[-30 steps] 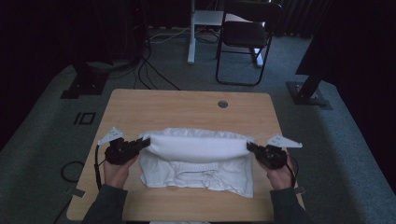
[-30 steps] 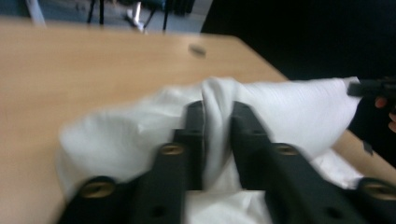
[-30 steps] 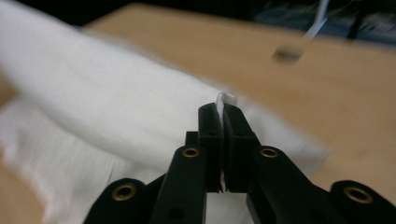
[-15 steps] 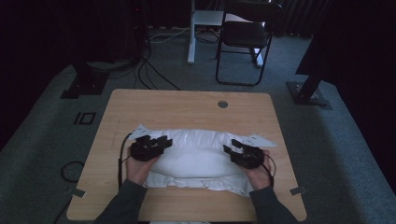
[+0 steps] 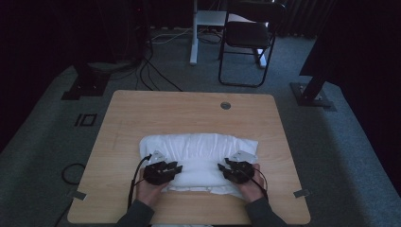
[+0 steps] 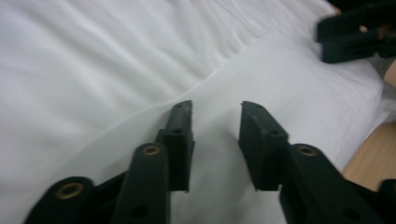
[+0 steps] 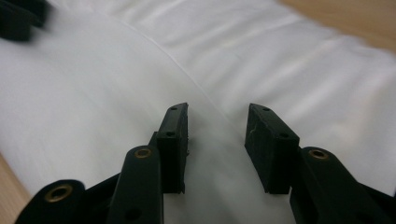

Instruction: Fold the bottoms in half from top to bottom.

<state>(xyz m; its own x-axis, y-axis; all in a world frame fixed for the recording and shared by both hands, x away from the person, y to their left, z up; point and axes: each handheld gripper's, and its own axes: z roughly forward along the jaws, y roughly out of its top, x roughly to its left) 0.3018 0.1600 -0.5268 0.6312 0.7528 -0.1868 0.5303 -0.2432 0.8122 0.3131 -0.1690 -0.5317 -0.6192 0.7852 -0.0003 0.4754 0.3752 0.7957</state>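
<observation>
One white cloth [image 5: 198,158], folded into a wide padded rectangle, lies on the near half of the one wooden desk [image 5: 142,113], a fold line running across it. Two tongs, one per hand. Left tongs [image 5: 176,167] sit over the cloth's near-left part, right tongs [image 5: 222,167] over its near-right part, tips pointing inward at each other, well apart. In the left gripper view the left tongs [image 6: 215,112] stand partly open, gap clear, nothing pinched, cloth just below; jaws have just been opening. In the right gripper view the right tongs [image 7: 217,114] are also partly open, empty gap over the fold line; jaws just closed in a little. On the floor beyond the desk: one black chair [image 5: 248,40].
</observation>
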